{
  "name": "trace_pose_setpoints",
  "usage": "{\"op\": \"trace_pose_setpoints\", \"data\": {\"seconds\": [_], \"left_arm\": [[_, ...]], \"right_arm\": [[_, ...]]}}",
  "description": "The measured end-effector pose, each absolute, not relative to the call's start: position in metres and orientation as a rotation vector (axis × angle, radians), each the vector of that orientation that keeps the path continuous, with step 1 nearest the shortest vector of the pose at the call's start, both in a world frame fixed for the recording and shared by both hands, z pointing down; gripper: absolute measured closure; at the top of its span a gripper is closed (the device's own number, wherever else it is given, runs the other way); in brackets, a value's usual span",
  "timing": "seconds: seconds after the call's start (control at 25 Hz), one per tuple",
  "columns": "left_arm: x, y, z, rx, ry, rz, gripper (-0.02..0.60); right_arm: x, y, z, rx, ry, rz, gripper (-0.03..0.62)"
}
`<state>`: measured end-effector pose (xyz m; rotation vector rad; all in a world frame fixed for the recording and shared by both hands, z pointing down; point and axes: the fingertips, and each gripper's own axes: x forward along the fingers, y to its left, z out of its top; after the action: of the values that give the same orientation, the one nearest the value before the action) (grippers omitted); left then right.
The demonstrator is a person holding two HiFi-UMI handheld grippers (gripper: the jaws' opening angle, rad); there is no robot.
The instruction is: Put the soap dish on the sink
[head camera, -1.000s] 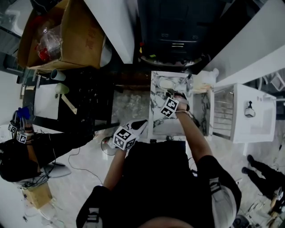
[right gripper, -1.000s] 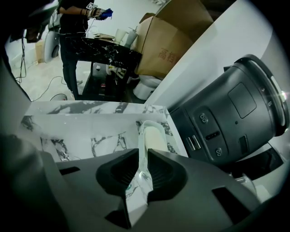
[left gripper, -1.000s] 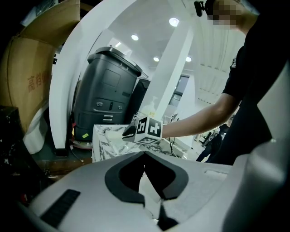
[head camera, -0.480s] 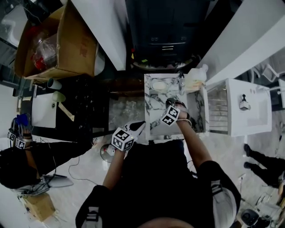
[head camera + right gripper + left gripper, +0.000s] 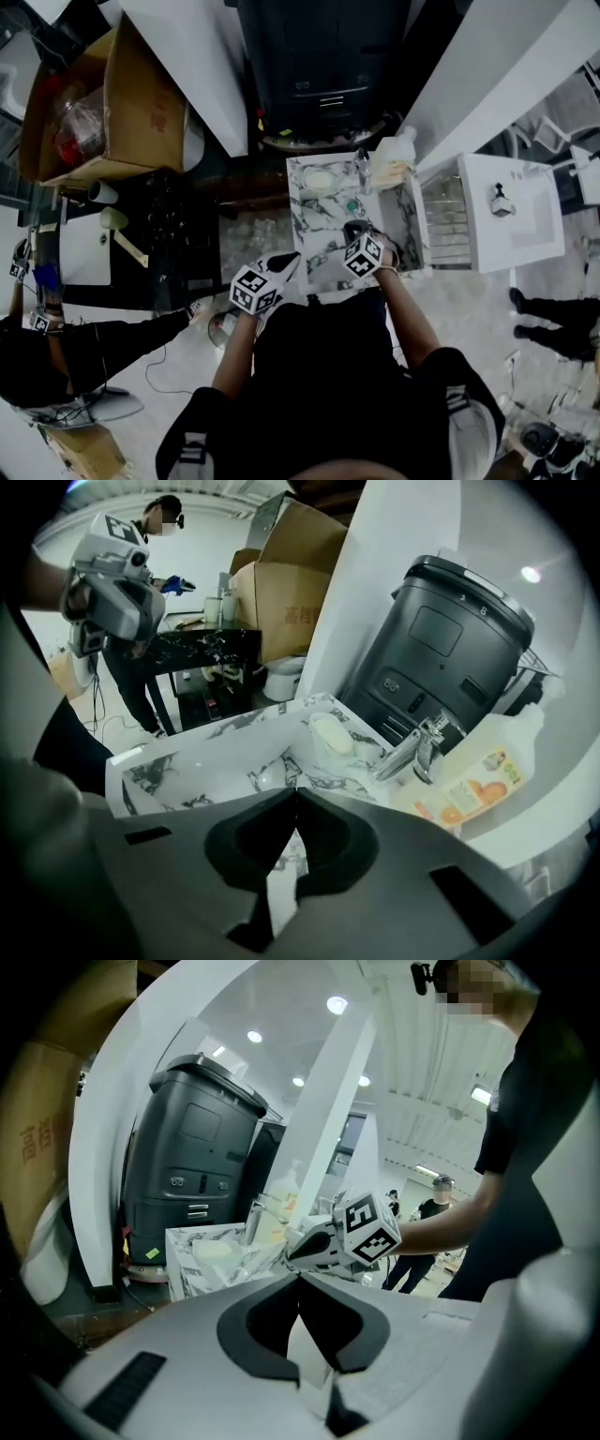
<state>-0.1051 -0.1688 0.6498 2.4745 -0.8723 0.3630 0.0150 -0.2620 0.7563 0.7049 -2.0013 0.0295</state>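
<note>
Right hand-held gripper (image 5: 296, 793), jaws together and empty, faces the soap dish (image 5: 330, 733) ahead: probably light, rigid, slippery; pinch its rim.

Red characters printed on cardboard box (image 5: 39, 1133), too blurred to read; fruit-picture label on bottle (image 5: 473, 785), wording illegible.

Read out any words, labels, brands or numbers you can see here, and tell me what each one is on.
Nothing can be quoted with confidence.
Red Chinese characters on the cardboard box: too blurred to read.
Label with pictures of oranges on the bottle: print too small to read.
</note>
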Motion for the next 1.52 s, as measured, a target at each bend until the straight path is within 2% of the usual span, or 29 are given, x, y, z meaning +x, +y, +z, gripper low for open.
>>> {"op": "trace_pose_setpoints", "data": {"seconds": [0.4,0.88,1.52], "left_arm": [[-0.095,-0.166,0.650,2.491,-0.837,0.355,0.583],[-0.089,-0.159,0.657,2.496,-0.773,0.368,0.583],[-0.089,-0.168,0.653,2.526,-0.731,0.379,0.583]], "right_arm": [[0.038,-0.229,0.753,0.746,-1.992,0.105,0.599],[0.007,-0.197,0.742,0.735,-2.231,0.269,0.599],[-0.006,-0.210,0.705,0.727,-2.307,0.182,0.600]]}}
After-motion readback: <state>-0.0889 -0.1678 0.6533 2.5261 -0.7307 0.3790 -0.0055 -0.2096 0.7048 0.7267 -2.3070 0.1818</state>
